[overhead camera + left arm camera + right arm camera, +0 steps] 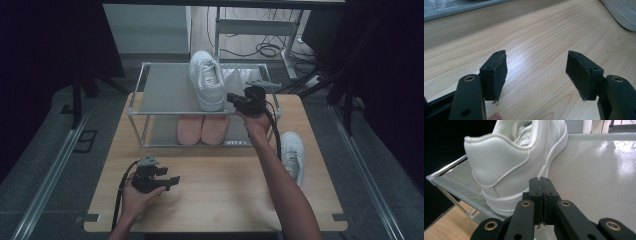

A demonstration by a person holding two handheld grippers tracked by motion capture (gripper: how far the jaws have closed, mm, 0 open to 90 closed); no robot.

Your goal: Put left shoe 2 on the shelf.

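High view: right claw (234, 98) closed on nothing beside white shoe (207, 79) atop rack (165, 90); left claw (172, 181) wide open, empty.

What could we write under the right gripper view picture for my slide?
Shut right claw beside the heel of a white sneaker standing on the grey top shelf of the shoe rack.

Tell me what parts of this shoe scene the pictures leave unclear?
- Pink pair of shoes, high view: backs hidden under the grey rack shelf.
- White sneaker on the wooden table, high view: partly covered by the person's forearm.
- White sneaker on the rack, right claw view: toe cut off by the top edge.
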